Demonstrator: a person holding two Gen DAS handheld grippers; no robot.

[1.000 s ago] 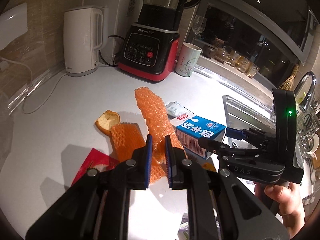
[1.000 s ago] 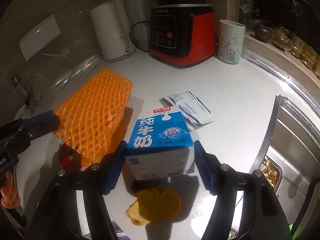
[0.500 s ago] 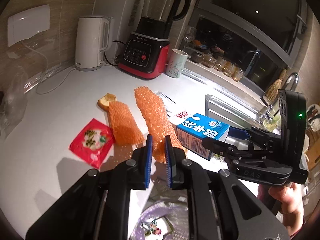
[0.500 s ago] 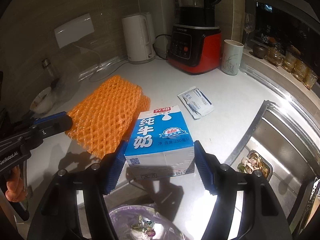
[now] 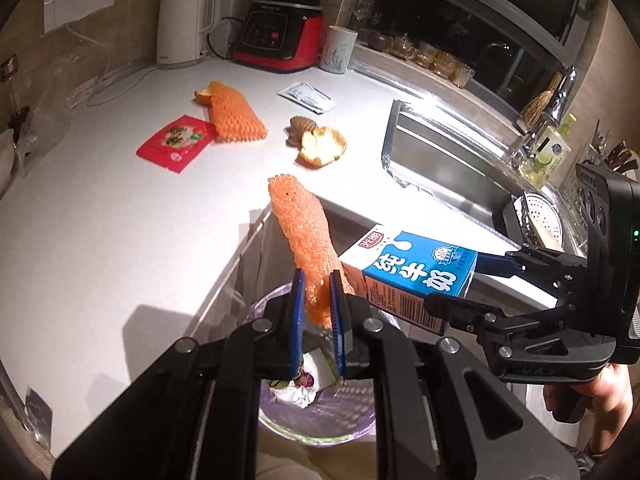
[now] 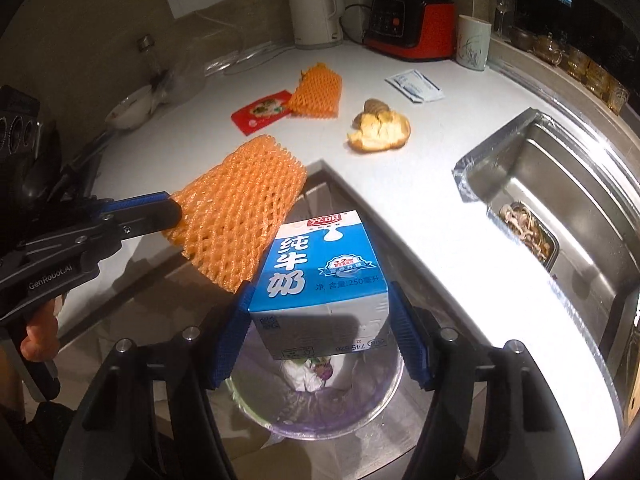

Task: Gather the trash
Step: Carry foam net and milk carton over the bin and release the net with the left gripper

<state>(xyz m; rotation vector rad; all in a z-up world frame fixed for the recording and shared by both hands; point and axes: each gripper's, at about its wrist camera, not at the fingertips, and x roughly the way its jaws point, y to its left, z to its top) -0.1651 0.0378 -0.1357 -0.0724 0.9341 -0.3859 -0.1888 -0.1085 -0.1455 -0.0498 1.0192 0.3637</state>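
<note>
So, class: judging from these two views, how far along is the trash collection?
Done: some rubbish already lies in the bin. In hand: the left gripper pinches an orange foam net and the right gripper clamps the milk carton, both above the bin. Left on the counter: red packet, second net, peel, white sachet.

Trash bin (image 6: 320, 408) contents mostly hidden behind milk carton (image 6: 320, 276)

Right gripper (image 6: 320, 332) squeezes blue milk box (image 6: 320, 276) right over trash bin (image 6: 320, 412). Left gripper (image 6: 176, 210) pinches orange foam net (image 6: 236, 212), up left of bin. White worktop (image 6: 420, 184) behind bin holds peel (image 6: 380, 128), red packet (image 6: 262, 111).
</note>
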